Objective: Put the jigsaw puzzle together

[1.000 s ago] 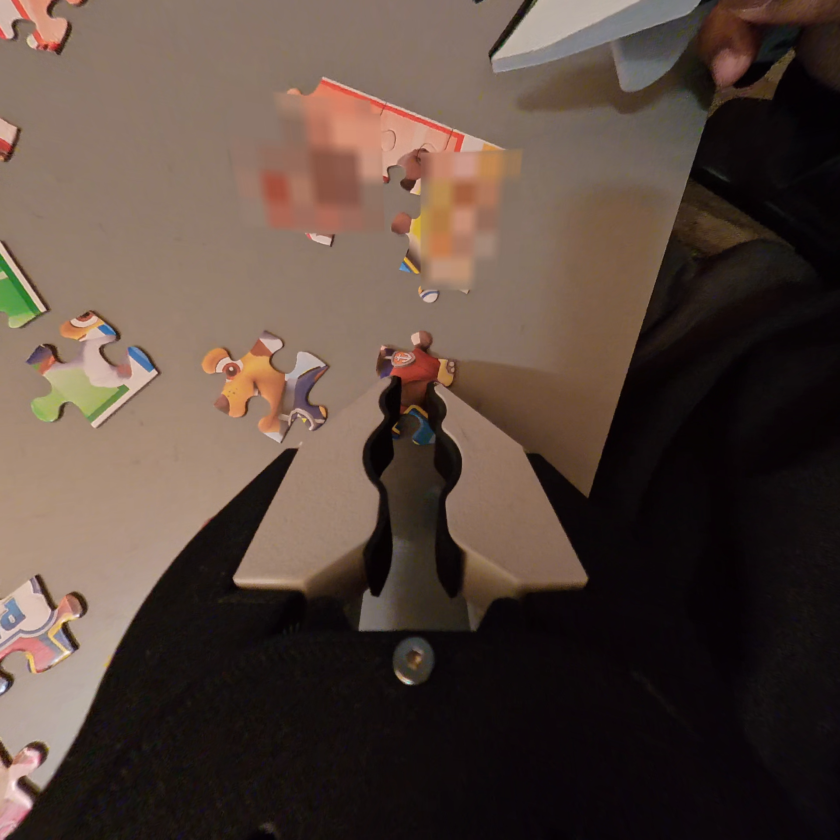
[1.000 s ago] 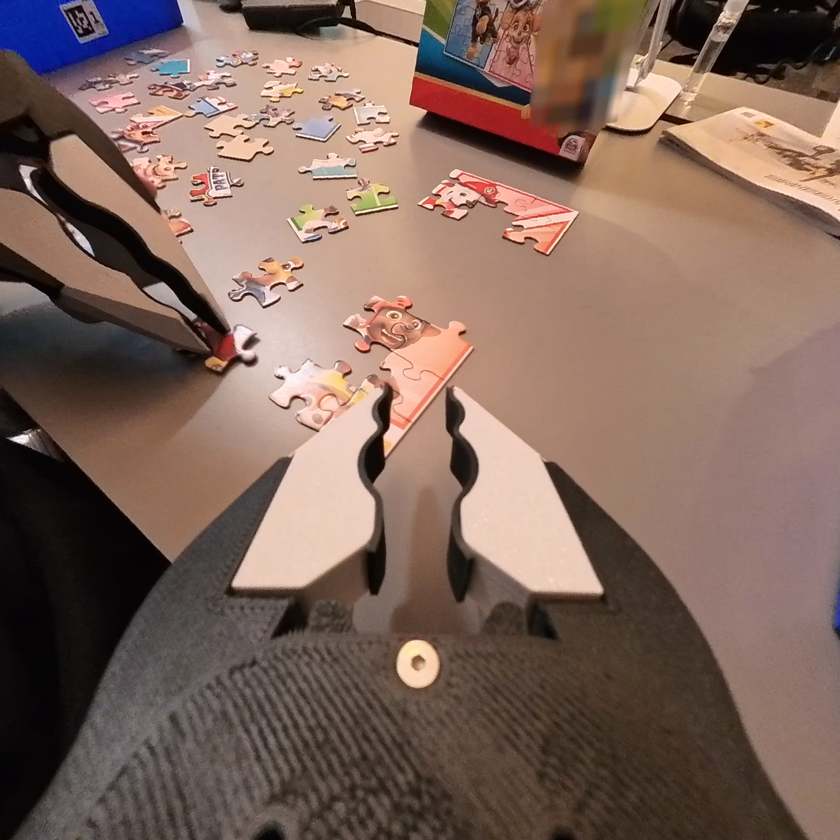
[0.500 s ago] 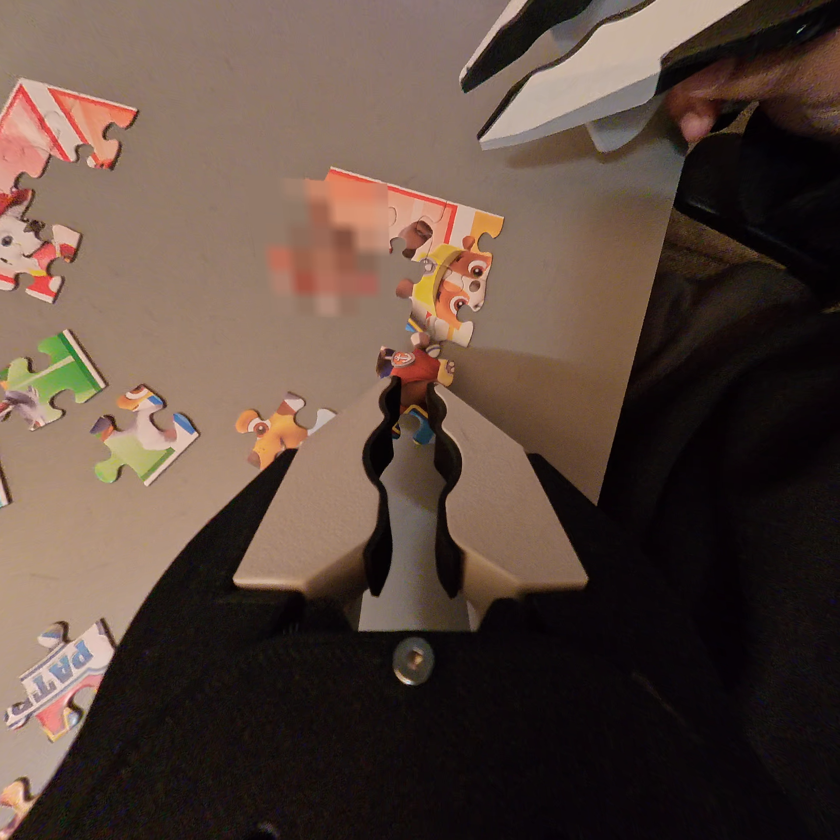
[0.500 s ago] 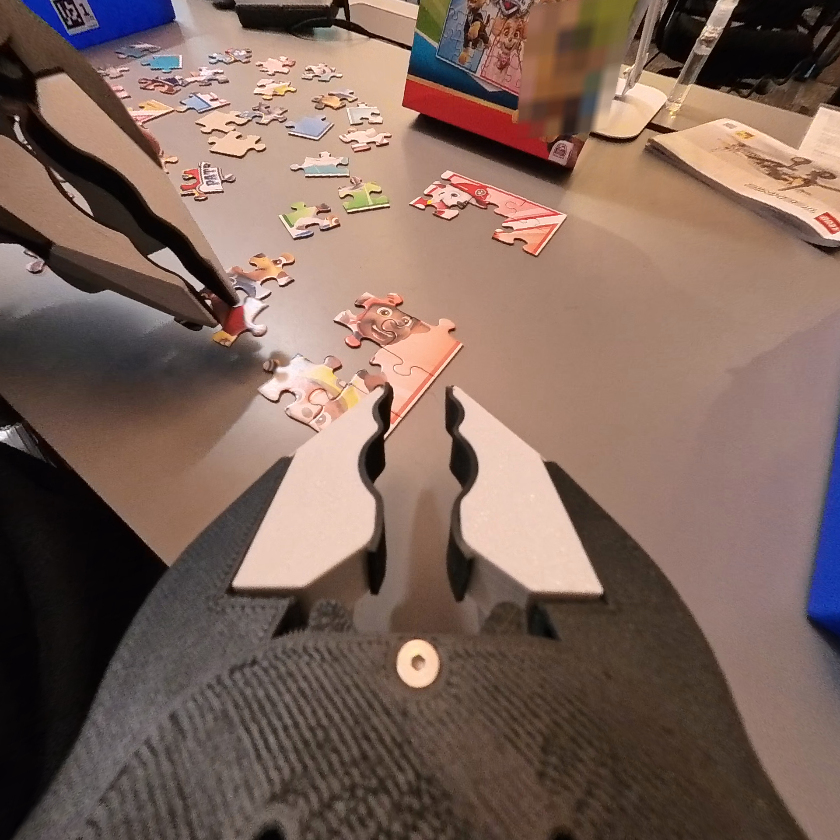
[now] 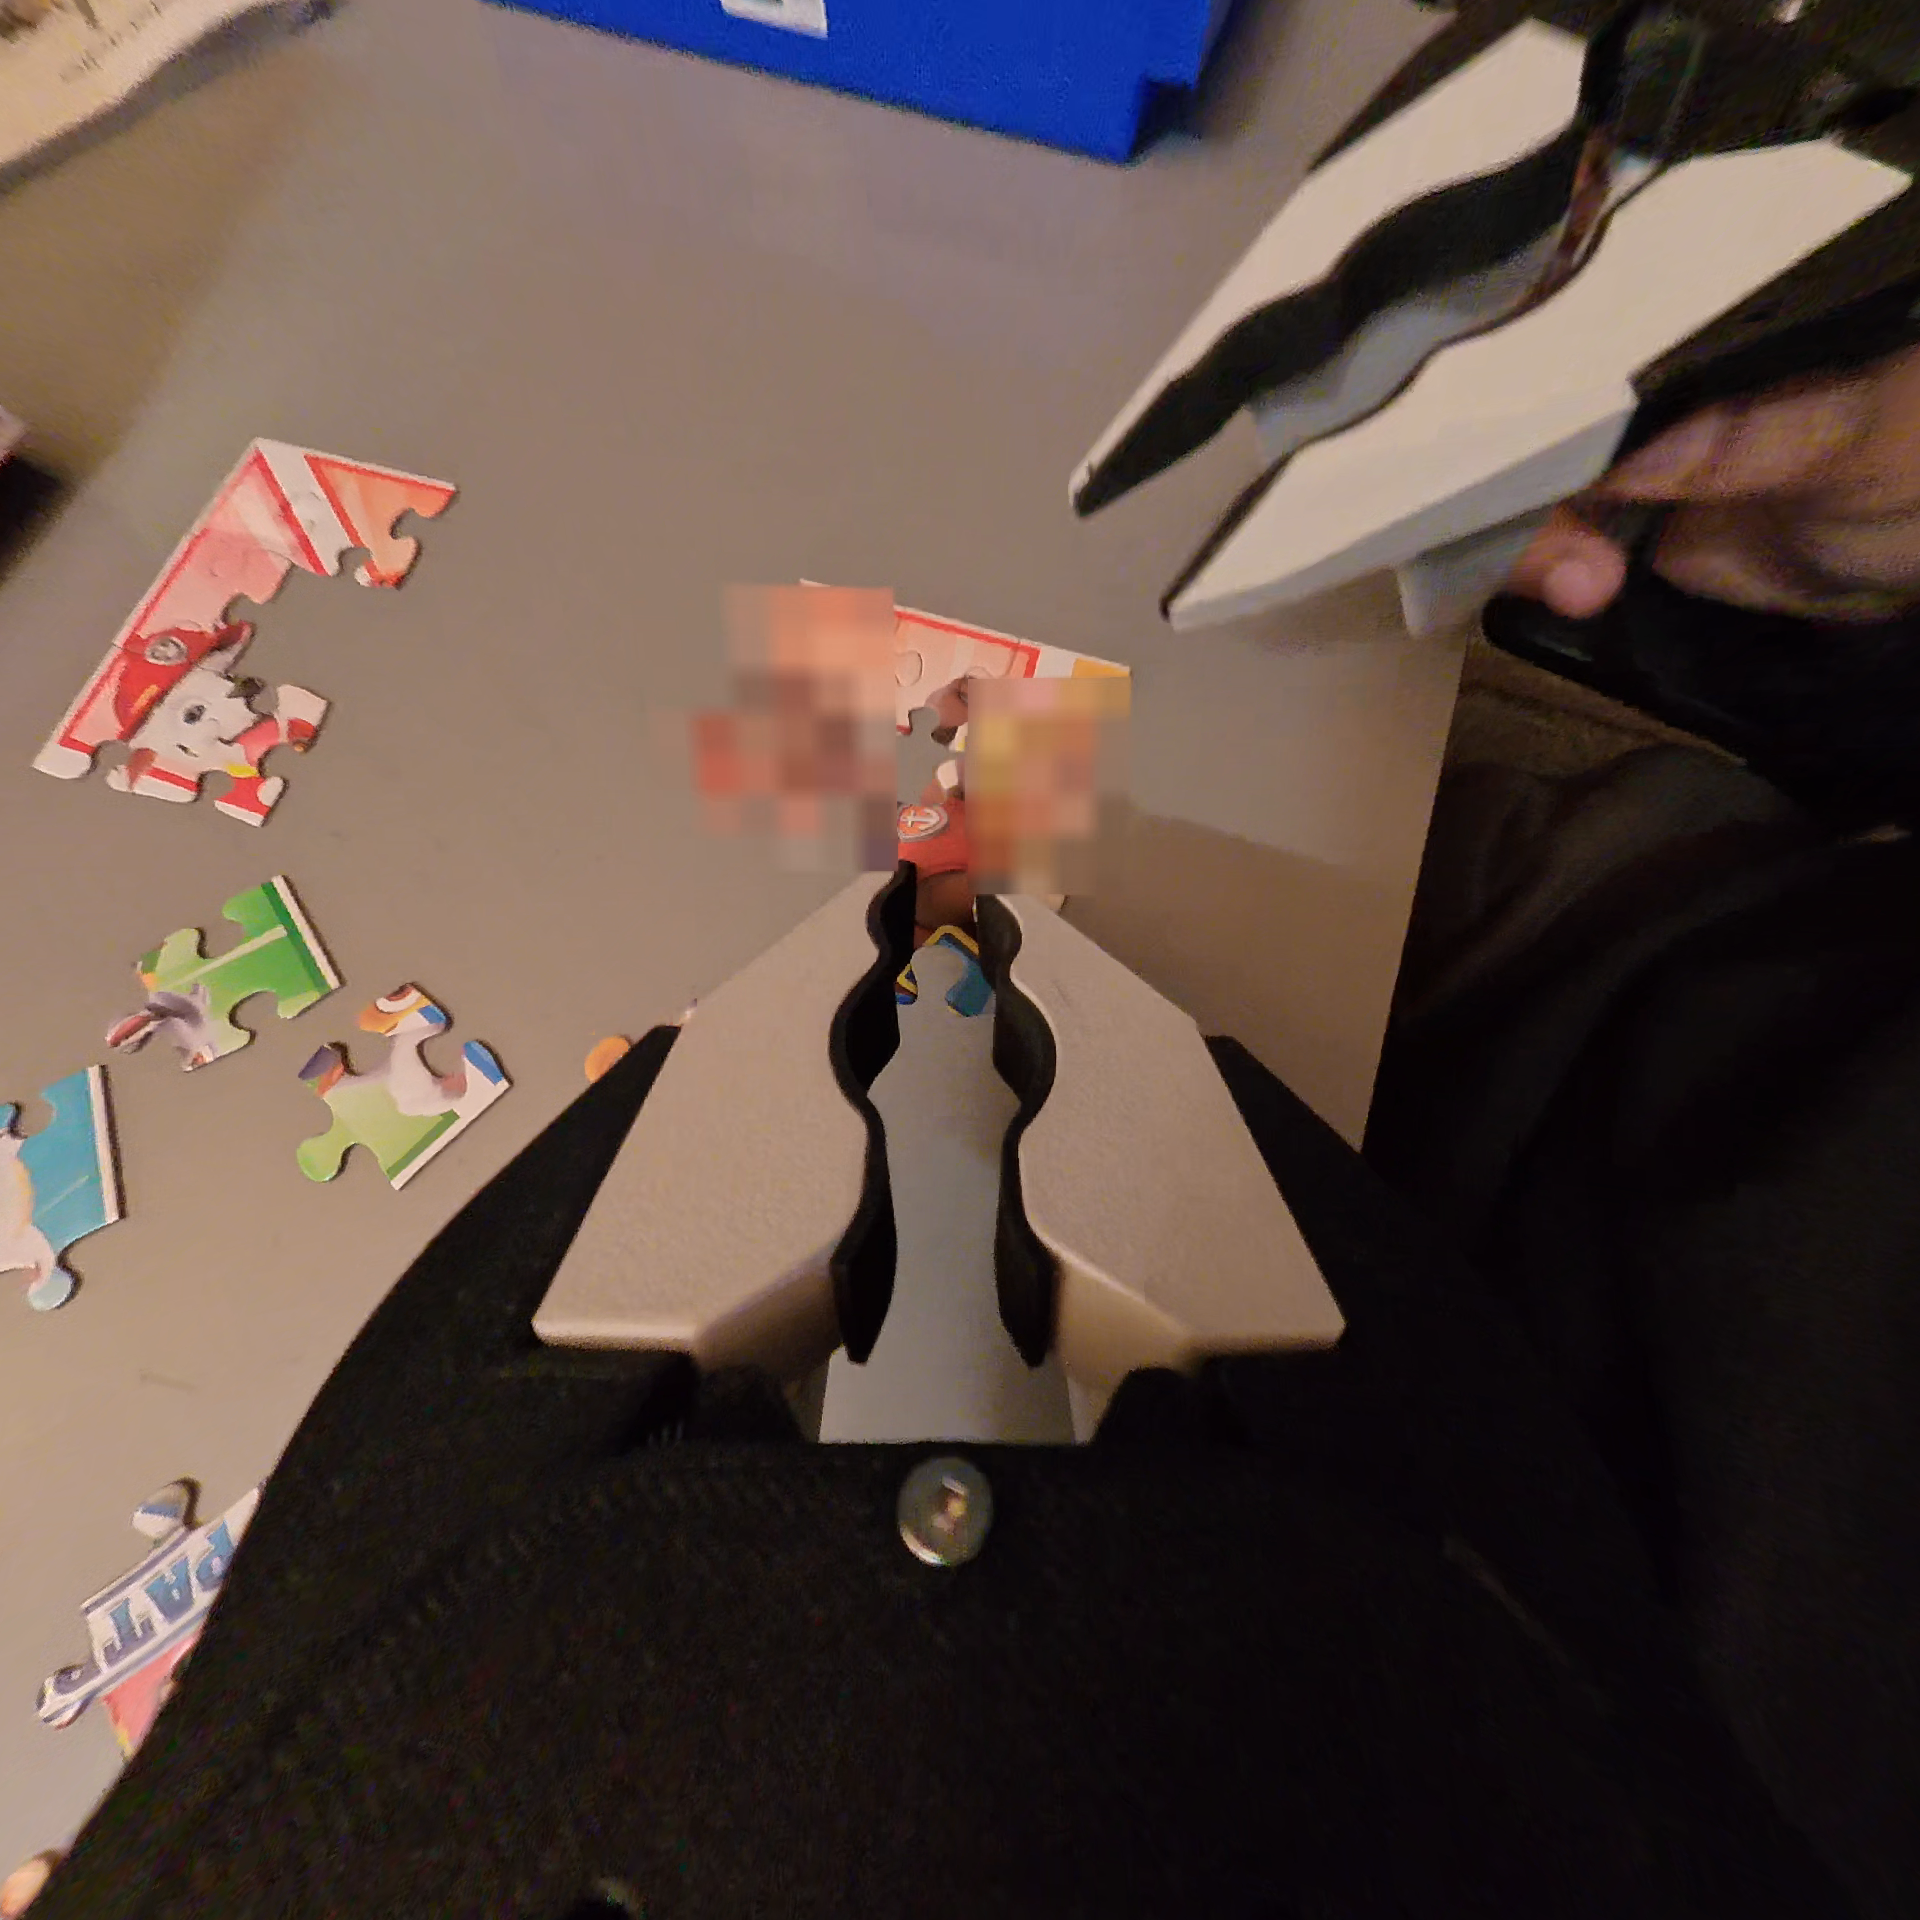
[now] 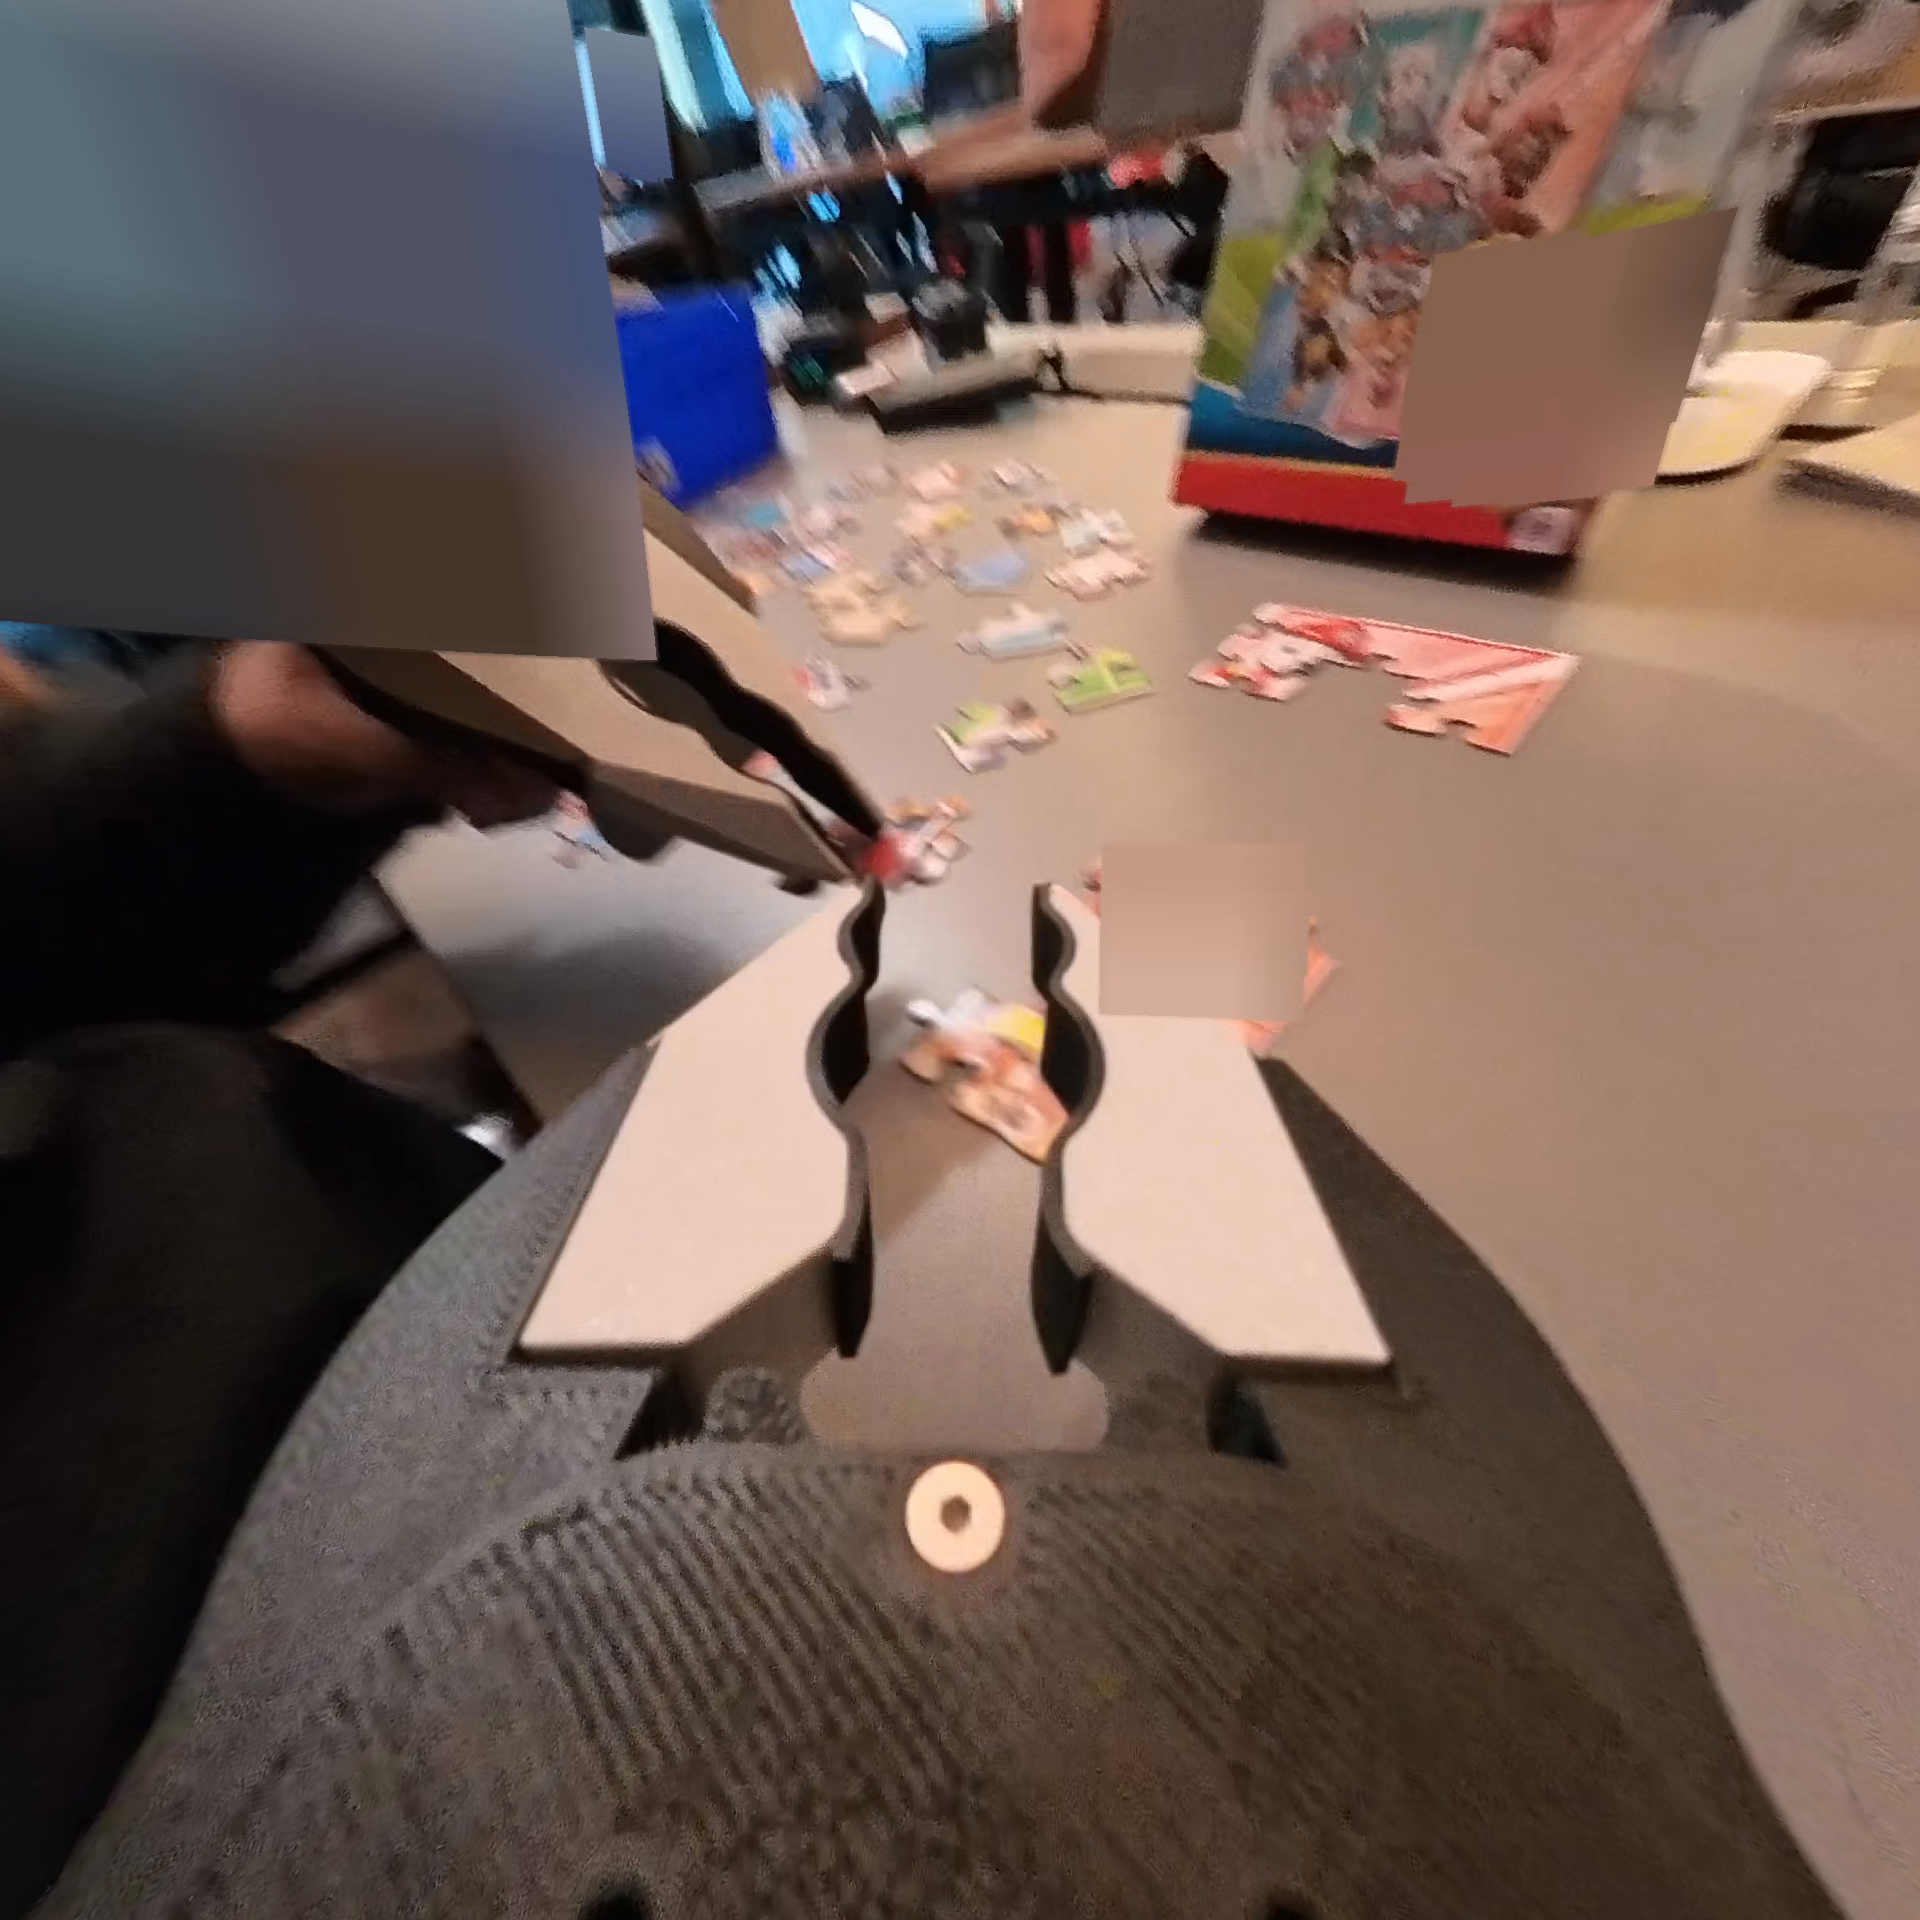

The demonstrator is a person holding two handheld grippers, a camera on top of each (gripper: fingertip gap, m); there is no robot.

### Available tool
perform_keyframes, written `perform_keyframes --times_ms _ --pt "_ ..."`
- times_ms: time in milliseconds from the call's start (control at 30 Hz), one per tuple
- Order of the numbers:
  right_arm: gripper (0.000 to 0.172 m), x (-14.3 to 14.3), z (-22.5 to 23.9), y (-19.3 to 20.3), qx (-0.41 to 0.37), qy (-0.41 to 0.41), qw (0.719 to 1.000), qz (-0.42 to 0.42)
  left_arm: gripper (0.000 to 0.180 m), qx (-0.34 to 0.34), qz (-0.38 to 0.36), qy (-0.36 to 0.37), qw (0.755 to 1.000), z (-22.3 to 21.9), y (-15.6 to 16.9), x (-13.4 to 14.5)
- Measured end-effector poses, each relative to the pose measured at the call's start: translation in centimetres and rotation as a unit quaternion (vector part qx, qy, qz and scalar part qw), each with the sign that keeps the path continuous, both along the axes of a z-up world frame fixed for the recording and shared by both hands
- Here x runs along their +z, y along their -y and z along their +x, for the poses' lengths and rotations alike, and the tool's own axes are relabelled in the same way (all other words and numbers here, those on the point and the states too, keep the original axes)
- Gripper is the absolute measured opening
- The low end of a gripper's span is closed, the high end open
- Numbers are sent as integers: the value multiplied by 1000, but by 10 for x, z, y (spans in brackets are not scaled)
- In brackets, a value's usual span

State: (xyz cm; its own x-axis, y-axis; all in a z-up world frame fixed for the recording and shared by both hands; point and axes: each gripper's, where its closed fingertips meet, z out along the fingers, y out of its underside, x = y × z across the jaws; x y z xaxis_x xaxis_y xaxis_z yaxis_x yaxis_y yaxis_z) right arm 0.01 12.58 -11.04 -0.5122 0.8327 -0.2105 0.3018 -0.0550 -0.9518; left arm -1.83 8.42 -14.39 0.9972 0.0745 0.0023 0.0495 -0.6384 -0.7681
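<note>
The red puzzle piece (image 5: 935, 862) sits pinched between the tips of my left hand-held gripper (image 5: 943, 902), both pads pressed on it, its blue and yellow end showing in the narrow gap behind the tips. I see it just above the table (image 5: 623, 312), close to the near edge, right beside a small joined cluster of pieces (image 5: 966, 655) lying by that edge; whether the piece touches the cluster I cannot tell, as a mosaic patch covers that spot. My right hand-held gripper (image 6: 956, 914) hovers above the same near edge with its jaws well apart and nothing between them; through the gap I see part of the cluster on the table below. Further in from the edge lies a second joined section with a red striped border (image 5: 208, 665), and loose pieces are scattered toward the left side, among them a green one (image 5: 239, 966). A blue box (image 5: 935, 62) stands at the far edge, and an upright puzzle box (image 6: 1382, 312) stands toward the far right.
</note>
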Motion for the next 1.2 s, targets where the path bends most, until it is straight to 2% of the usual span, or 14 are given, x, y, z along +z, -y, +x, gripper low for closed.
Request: perform_keyframes --times_ms 167,300,367,433,633,767,900,967,1033,1067,1200 --pt "27 -1 -6 17 18 42 992 -119 8 7 54 -13 998 3 -7 20" --pt "22 7 -2 31 65 69 970 -222 8 3 74 -10 997 13 -10 27" --pt "12 5 1 38 91 86 962 -244 8 -4 83 -3 997 20 -11 28" --pt "9 4 2 38 97 92 957 -256 1 -6 85 0 996 24 -11 27" --pt "0 0 4 29 102 106 959 -243 7 -9 105 47 993 30 -6 29" --pt "0 -6 7 21 117 131 966 -190 18 0 123 75 990 25 -1 33" --pt "0 -16 21 30 200 204 949 -136 21 -17 136 163 977 31 -2 35" --pt "0 -15 26 38 233 218 939 -129 20 -40 137 219 965 41 -3 34" --pt "0 -12 26 43 244 216 937 -125 8 -53 136 257 955 47 -3 34" --pt "0 -13 25 44 240 213 940 -117 0 -43 138 256 956 44 -2 33" --pt "0 -11 19 43 223 197 944 -145 0 -36 129 263 956 43 3 28"
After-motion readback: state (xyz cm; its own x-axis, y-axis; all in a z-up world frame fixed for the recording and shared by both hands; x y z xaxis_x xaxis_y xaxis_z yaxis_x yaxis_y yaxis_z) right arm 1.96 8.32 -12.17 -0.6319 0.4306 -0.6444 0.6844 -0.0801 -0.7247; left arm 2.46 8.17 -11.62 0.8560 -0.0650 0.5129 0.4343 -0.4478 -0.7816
